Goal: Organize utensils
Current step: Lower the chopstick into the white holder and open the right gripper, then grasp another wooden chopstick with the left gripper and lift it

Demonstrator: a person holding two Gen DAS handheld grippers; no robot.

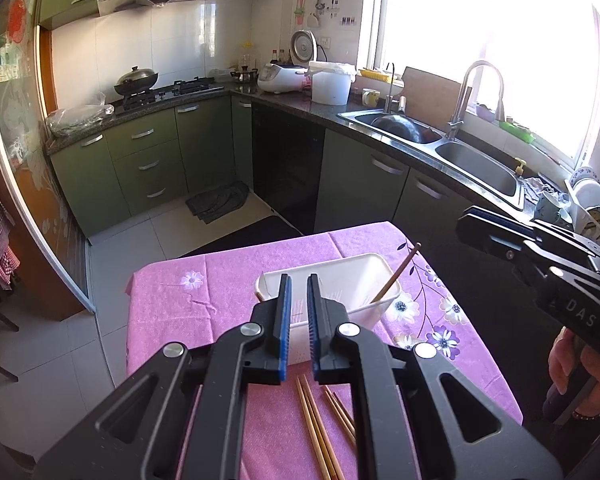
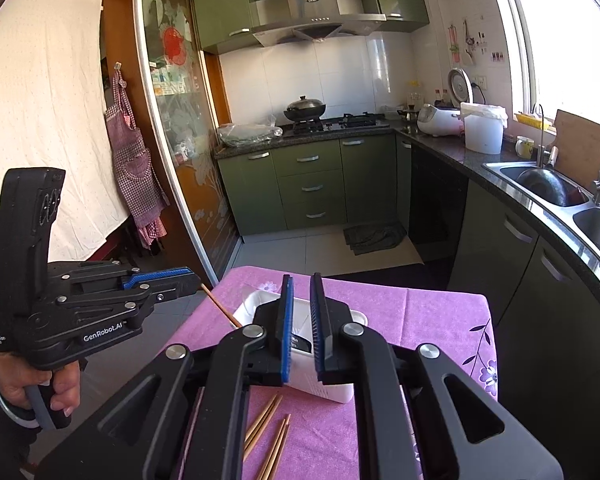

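One chopstick leans in the white basket at frame centre; both the left gripper and right gripper hover open and empty, probably ready for the loose chopsticks below.

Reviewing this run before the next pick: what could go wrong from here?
1. One chopstick leans in the white basket and sticks out over the rim; a passing gripper could flick it out or tip the basket.
2. The loose chopsticks lie bunched close together on the tablecloth, so a pinch may catch two or skid one away.

both hand-held grippers slightly parted
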